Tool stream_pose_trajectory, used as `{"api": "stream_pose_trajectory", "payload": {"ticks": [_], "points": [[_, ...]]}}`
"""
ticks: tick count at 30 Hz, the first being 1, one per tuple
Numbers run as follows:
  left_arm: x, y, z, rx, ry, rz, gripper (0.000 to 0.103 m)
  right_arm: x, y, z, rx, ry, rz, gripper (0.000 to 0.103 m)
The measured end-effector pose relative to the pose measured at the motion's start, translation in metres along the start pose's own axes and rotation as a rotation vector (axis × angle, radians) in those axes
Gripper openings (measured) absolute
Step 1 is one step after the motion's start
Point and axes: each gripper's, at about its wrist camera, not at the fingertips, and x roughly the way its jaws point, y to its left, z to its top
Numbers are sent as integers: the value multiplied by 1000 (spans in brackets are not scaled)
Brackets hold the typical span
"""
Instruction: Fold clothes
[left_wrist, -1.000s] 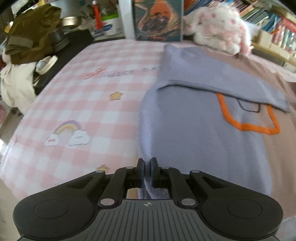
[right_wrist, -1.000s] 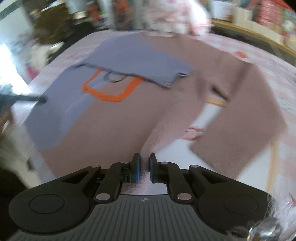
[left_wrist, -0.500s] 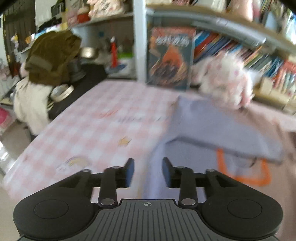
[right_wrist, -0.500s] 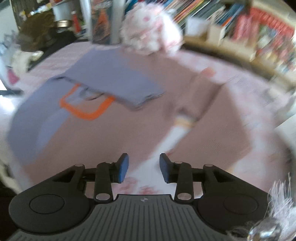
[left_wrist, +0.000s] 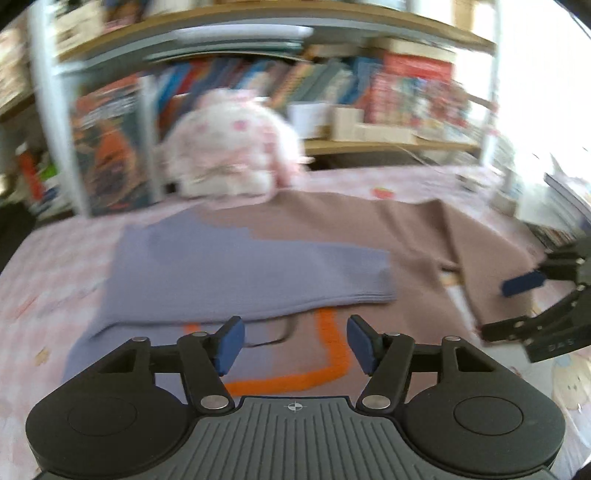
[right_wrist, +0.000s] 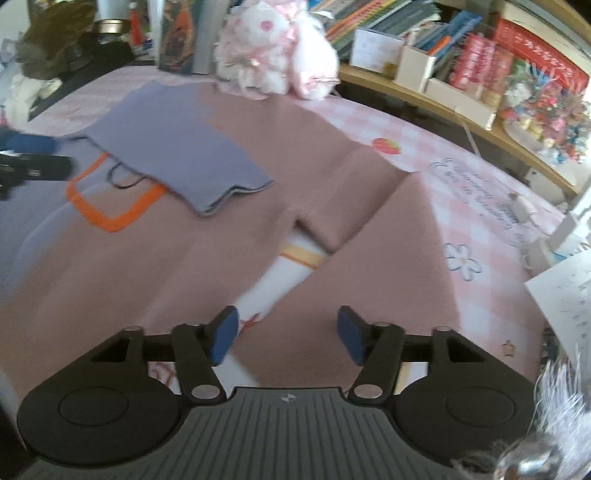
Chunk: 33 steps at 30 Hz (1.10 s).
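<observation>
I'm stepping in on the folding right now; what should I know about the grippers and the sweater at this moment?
Left gripper: jaws opening, nothing between them, over the sweater front.
Right gripper: jaws opening, empty, above the brown sleeve.
Sweater lies flat on the pink checked bed cover, near the plush toy.
Done: purple sleeve folded across the chest.
Left: brown sleeve lies spread out to the side; fold it in, then probably fold the body.

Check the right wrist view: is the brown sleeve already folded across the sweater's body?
No: the brown sleeve lies spread out to the side on the pink checked bedspread, while only the purple sleeve is folded across the sweater.
</observation>
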Motion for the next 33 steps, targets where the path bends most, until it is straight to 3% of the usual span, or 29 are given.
{"api": "stream_pose_trajectory", "payload": {"ticks": [2, 4, 6, 12, 19, 22, 23, 24, 27, 30, 33], "points": [[11, -14, 2, 51, 24, -14, 65, 0, 3, -5, -15, 21, 4, 55], [21, -26, 4, 95, 45, -19, 65, 0, 1, -9, -11, 19, 27, 42], [31, -34, 6, 130, 58, -11, 65, -3, -1, -10, 8, 6, 18, 8], [57, -60, 22, 256, 63, 3, 65, -24, -31, -12, 89, -78, -263, 8], [90, -95, 25, 445, 103, 55, 66, -28, -54, -19, -14, -59, -593, 8], [94, -93, 29, 415, 84, 101, 59, -30, -57, -19, -25, -77, -707, 13], [95, -89, 31, 389, 81, 93, 46, -33, -56, -18, -23, -101, -711, 19], [95, -85, 34, 365, 78, 86, 40, -35, -56, -17, -22, -125, -716, 33], [92, -79, 39, 344, 55, 107, 0, -45, -52, -15, -15, -197, -699, 41], [80, -59, 50, 266, -5, 151, 0, -51, -44, -13, 17, -232, -607, 43], [56, -17, 64, 133, -82, 200, 0, -46, -32, -11, 32, -210, -531, 43]]}}
